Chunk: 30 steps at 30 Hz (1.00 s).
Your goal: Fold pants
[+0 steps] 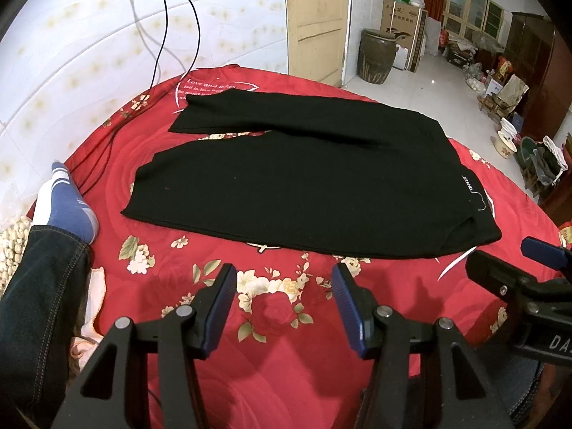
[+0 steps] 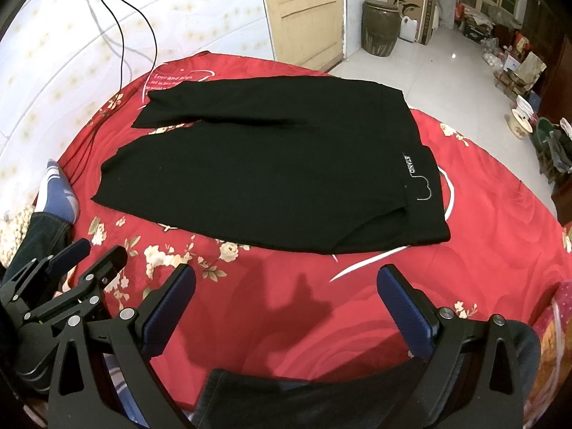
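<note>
Black pants (image 1: 304,182) lie spread flat on a red floral bedspread (image 1: 286,357), waistband to the right with a white "STAND" label (image 1: 468,183), two legs pointing left. They also show in the right wrist view (image 2: 257,171), label (image 2: 410,164) at right. My left gripper (image 1: 284,279) is open and empty, hovering short of the pants' near edge. My right gripper (image 2: 286,279) is open and empty, also short of the near edge, toward the waistband. Each gripper shows in the other's view: the right one (image 1: 529,261), the left one (image 2: 89,254).
A person's leg in jeans with a blue-white sock (image 1: 68,203) rests on the bed at the left. Black cables (image 1: 107,157) run from the wall over the bed's far left. Beyond the bed are a door, a dark jar (image 1: 375,55), boxes and floor clutter.
</note>
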Each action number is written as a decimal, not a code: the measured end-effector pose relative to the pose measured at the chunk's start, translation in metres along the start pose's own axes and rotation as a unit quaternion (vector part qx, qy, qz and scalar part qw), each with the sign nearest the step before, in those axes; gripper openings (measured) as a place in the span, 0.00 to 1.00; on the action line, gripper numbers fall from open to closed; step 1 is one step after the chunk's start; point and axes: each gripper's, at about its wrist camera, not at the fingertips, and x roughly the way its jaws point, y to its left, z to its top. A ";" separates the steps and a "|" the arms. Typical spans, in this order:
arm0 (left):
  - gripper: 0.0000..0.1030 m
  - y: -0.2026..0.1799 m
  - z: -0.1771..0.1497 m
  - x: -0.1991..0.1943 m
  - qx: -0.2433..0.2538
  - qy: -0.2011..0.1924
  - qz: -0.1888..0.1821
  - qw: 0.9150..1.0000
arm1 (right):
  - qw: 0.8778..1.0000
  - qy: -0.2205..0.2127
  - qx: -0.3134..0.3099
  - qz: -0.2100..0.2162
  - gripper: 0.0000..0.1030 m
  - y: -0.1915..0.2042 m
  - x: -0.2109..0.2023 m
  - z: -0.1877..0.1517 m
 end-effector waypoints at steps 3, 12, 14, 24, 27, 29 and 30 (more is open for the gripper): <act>0.56 0.000 0.000 0.000 0.000 0.000 0.000 1.000 | 1.000 0.000 0.000 0.000 0.98 0.000 0.000 0.000; 0.56 -0.002 -0.005 0.000 0.002 -0.002 0.000 1.000 | 1.000 0.000 0.000 0.000 0.98 -0.001 0.000 0.000; 0.56 -0.003 -0.006 0.001 0.002 -0.002 0.000 1.000 | 1.000 0.001 0.001 0.000 0.98 0.000 0.001 0.000; 0.56 -0.003 -0.003 0.004 -0.001 0.003 -0.007 1.000 | 1.000 0.002 0.001 0.001 0.98 0.000 0.002 -0.001; 0.56 -0.002 -0.003 0.004 -0.002 0.004 -0.005 1.000 | 1.000 0.002 0.001 0.001 0.98 -0.001 0.003 -0.002; 0.56 -0.002 -0.002 0.004 -0.002 0.004 -0.004 1.000 | 1.000 0.001 0.001 0.001 0.98 -0.001 0.003 -0.001; 0.56 -0.001 -0.002 0.004 -0.003 0.004 -0.004 1.000 | 1.000 0.002 0.001 0.001 0.98 -0.001 0.003 -0.001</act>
